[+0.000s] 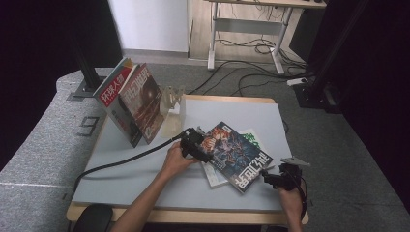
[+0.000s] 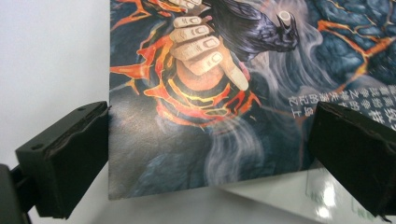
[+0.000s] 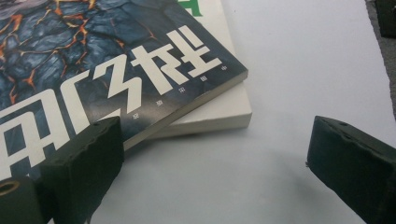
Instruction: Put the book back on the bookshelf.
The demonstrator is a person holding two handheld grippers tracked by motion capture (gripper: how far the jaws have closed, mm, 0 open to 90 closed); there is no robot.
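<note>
Dim surroundings, bright tabletop, blurred near jaws

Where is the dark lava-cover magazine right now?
In the high view, the dark magazine lies flat at table centre-right, atop a white-and-green magazine, between the left tongs and right tongs.

Two magazines [image 1: 129,99] upright, leaning against clear acrylic stand [image 1: 174,104] at table's [image 1: 135,179] far left. Grey carpet [image 1: 338,145] around. Desk frame [image 1: 246,29], loose cables [image 1: 251,48] beyond.
</note>
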